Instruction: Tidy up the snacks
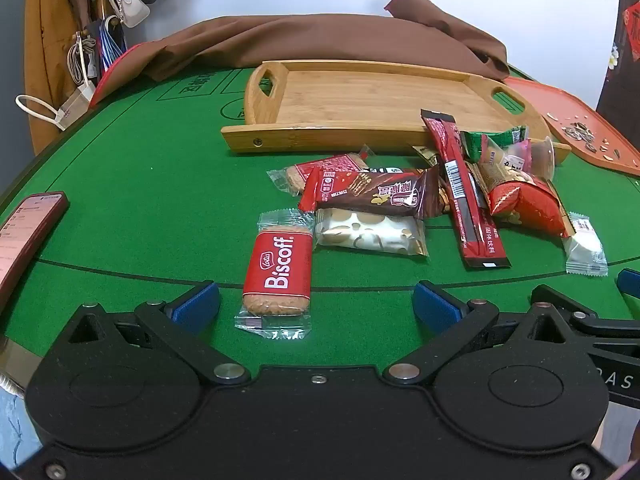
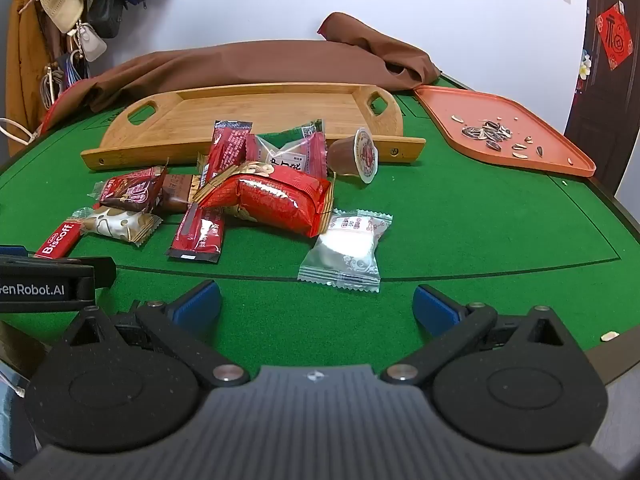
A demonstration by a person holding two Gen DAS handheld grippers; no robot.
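Observation:
A pile of wrapped snacks lies on the green table in front of a wooden tray (image 1: 360,96), which shows in the right wrist view too (image 2: 256,110). My left gripper (image 1: 316,304) is open and empty, with a red Biscoff biscuit (image 1: 278,270) lying between its blue fingertips. My right gripper (image 2: 316,304) is open and empty, just short of a white wrapped candy (image 2: 346,248). Behind lie a big red packet (image 2: 276,200), a long red stick (image 1: 464,192), a brown chocolate bar (image 1: 372,194) and a jelly cup (image 2: 354,156).
An orange tray (image 2: 532,160) with sunflower seeds sits at the right. A brown cloth (image 2: 240,64) lies behind the wooden tray. A phone (image 1: 28,232) lies at the left edge. Coats and bags (image 2: 68,12) hang at the back left.

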